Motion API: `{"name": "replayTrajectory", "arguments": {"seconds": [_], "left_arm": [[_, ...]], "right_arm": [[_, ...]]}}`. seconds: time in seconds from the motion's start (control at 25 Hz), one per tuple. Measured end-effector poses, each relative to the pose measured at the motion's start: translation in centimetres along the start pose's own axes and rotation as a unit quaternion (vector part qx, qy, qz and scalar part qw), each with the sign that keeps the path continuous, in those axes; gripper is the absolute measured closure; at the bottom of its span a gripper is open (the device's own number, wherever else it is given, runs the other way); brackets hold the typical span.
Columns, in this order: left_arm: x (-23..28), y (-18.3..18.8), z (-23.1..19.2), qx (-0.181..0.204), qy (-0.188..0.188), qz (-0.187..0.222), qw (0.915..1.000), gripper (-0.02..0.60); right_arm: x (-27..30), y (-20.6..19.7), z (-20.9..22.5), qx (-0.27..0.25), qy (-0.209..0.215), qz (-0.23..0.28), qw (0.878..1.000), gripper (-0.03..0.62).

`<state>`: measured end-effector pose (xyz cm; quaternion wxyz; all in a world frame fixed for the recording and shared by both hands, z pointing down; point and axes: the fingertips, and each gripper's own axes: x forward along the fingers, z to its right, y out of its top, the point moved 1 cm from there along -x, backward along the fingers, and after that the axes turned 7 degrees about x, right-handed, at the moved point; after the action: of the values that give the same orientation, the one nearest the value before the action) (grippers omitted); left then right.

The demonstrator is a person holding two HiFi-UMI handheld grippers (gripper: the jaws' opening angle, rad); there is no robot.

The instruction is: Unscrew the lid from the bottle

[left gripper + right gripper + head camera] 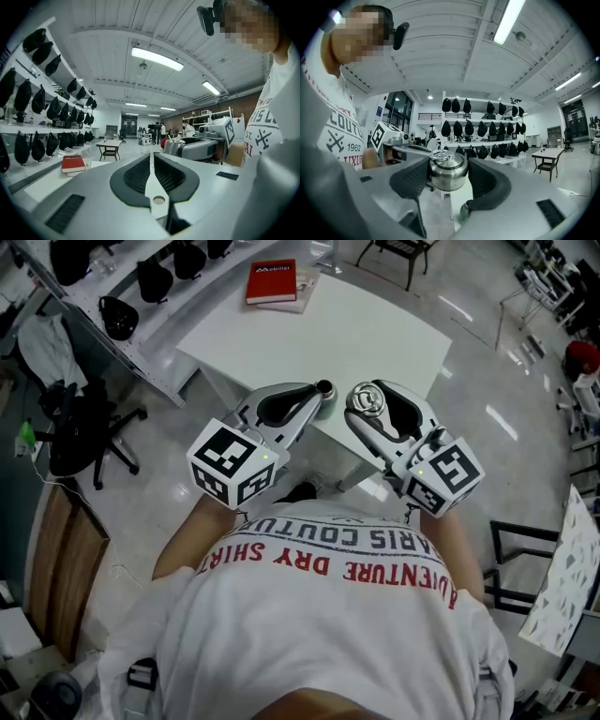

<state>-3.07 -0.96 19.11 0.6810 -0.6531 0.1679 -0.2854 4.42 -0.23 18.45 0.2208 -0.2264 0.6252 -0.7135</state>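
A silver steel lid (364,401) with a ring on top sits between the jaws of my right gripper (366,404), which is shut on it; in the right gripper view the lid (447,171) fills the gap between the black pads (485,180). My left gripper (322,392) is shut with nothing between its pads (140,174). A bit of the green bottle (328,411) shows under the left gripper's tip, at the near edge of the white table (375,334). It also peeks out below the right jaws (463,213). Both grippers are held level in front of the person's chest.
A red book (271,281) lies at the table's far corner (72,163). A shelf of black bags (155,277) runs along the left. A black office chair (84,427) stands on the floor at the left, another chair (403,254) beyond the table.
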Motion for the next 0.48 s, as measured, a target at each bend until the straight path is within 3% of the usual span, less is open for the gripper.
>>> {"name": "replayTrajectory", "arguments": {"seconds": [0.48], "left_arm": [[-0.3,0.3,1.4,0.003,0.0,0.002,1.0,0.534]], "right_arm": [[-1.4,-0.3,-0.5,0.005,-0.003,0.006,1.0,0.335]]}}
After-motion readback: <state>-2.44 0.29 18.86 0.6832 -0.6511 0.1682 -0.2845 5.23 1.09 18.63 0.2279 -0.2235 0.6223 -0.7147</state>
